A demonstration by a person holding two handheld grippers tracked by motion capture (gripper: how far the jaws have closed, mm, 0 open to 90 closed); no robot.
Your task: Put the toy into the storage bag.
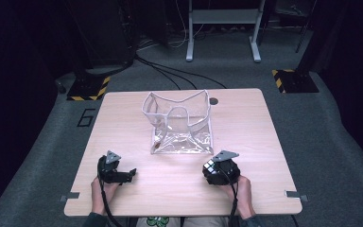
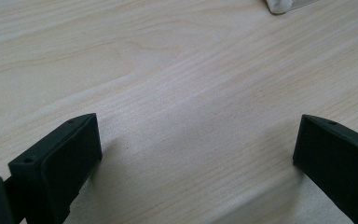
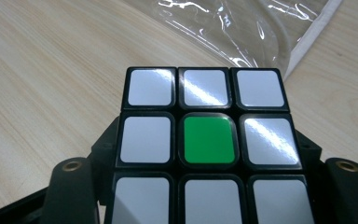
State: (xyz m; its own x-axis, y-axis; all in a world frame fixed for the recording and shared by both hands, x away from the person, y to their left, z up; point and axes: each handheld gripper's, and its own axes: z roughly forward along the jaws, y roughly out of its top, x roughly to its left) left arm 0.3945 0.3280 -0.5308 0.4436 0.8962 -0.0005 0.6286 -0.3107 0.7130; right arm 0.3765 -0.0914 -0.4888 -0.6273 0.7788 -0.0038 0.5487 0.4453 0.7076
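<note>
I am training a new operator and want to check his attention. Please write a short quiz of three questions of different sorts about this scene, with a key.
1. True or false: the puzzle cube sits between the jaws of the right gripper.
2. What colour is the centre tile of the cube face toward the camera in the right gripper view? A) red B) green C) blue
3. What stands in the middle of the table, beyond both grippers?

Key:
1. True.
2. B.
3. A clear plastic bag with its mouth open upward; the left gripper is open with nothing in it.
</note>
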